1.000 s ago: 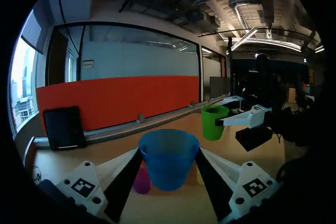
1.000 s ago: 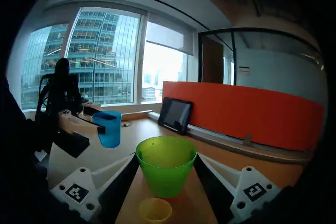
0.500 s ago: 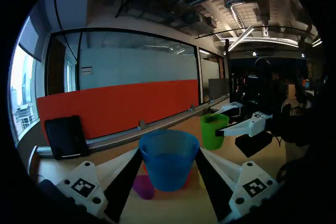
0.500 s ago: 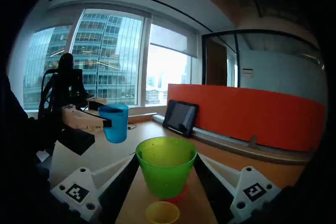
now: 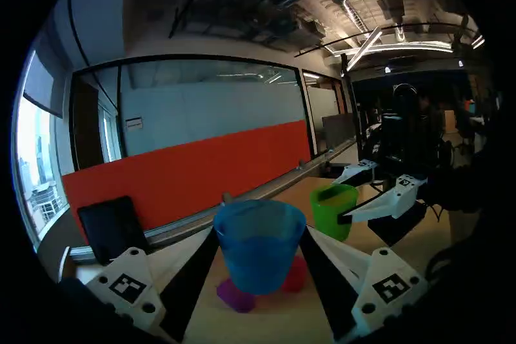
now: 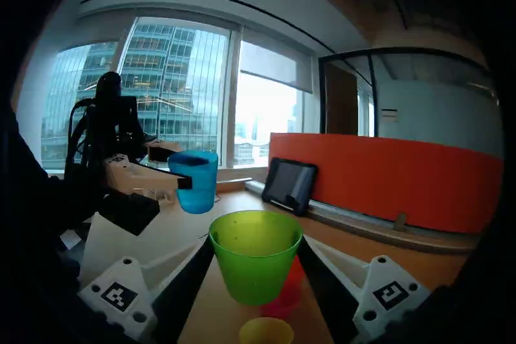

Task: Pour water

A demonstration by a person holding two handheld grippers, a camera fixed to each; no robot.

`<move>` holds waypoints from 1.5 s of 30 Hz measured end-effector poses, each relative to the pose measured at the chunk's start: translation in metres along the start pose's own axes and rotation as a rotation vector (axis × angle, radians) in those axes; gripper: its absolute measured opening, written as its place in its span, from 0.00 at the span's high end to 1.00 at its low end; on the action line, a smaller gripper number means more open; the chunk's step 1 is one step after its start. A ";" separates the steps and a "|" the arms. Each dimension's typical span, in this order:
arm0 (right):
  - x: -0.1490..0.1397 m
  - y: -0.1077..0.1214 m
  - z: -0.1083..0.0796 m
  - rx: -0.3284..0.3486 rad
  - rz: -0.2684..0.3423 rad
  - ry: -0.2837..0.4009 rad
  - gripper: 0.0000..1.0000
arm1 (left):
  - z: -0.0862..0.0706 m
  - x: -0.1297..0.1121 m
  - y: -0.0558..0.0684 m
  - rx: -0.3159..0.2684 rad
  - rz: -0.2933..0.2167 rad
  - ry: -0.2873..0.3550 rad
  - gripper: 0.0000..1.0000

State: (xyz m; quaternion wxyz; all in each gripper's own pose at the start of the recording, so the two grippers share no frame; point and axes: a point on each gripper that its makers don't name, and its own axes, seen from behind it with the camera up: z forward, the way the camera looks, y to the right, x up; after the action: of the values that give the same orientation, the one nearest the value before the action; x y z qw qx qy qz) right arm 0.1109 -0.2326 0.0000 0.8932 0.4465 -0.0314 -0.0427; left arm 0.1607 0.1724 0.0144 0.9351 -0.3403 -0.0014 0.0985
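Observation:
In the left gripper view my left gripper [image 5: 260, 255] is shut on a translucent blue cup [image 5: 259, 244] with water in its lower part, held upright above the table. Farther right, the right gripper [image 5: 348, 205] holds a green cup [image 5: 333, 210]. In the right gripper view my right gripper [image 6: 255, 260] is shut on that green cup [image 6: 255, 253], upright, and it looks empty. The left gripper [image 6: 184, 179] with the blue cup [image 6: 195, 181] hangs up and to the left.
Small cups stand on the wooden table [image 6: 213, 308] below: purple [image 5: 235, 295], red [image 5: 295, 274] [image 6: 288, 289] and yellow [image 6: 266, 331]. A dark tablet [image 6: 290, 185] [image 5: 115, 229] leans against the orange partition [image 6: 387, 179]. Large windows [image 6: 155, 105] lie beyond.
Both grippers have risen and drawn closer together with their cups. The blue cup now appears nearer the green one, and a red cup has come into view below.

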 end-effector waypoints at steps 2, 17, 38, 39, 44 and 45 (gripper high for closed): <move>-0.003 -0.003 0.003 0.009 0.000 -0.001 0.09 | 0.000 0.003 -0.001 0.004 0.021 0.002 0.15; -0.009 -0.024 0.020 0.059 0.006 0.013 0.09 | 0.007 0.020 -0.010 0.033 0.139 0.012 0.15; -0.015 -0.054 0.041 0.131 0.003 0.007 0.09 | 0.011 0.038 -0.018 0.071 0.334 0.003 0.15; -0.015 -0.055 0.042 0.134 0.003 0.008 0.09 | 0.010 0.039 -0.018 0.074 0.346 0.003 0.15; -0.015 -0.061 0.045 0.148 0.002 0.008 0.09 | 0.010 0.044 -0.016 0.085 0.410 0.005 0.14; -0.015 -0.062 0.045 0.150 0.001 0.008 0.09 | 0.010 0.045 -0.015 0.087 0.421 0.005 0.14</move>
State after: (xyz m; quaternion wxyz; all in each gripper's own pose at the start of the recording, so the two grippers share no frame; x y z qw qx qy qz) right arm 0.0884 -0.3040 -0.0227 0.8574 0.5122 -0.0312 -0.0378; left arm 0.2067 0.1761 0.0291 0.9077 -0.2927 0.0764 0.2909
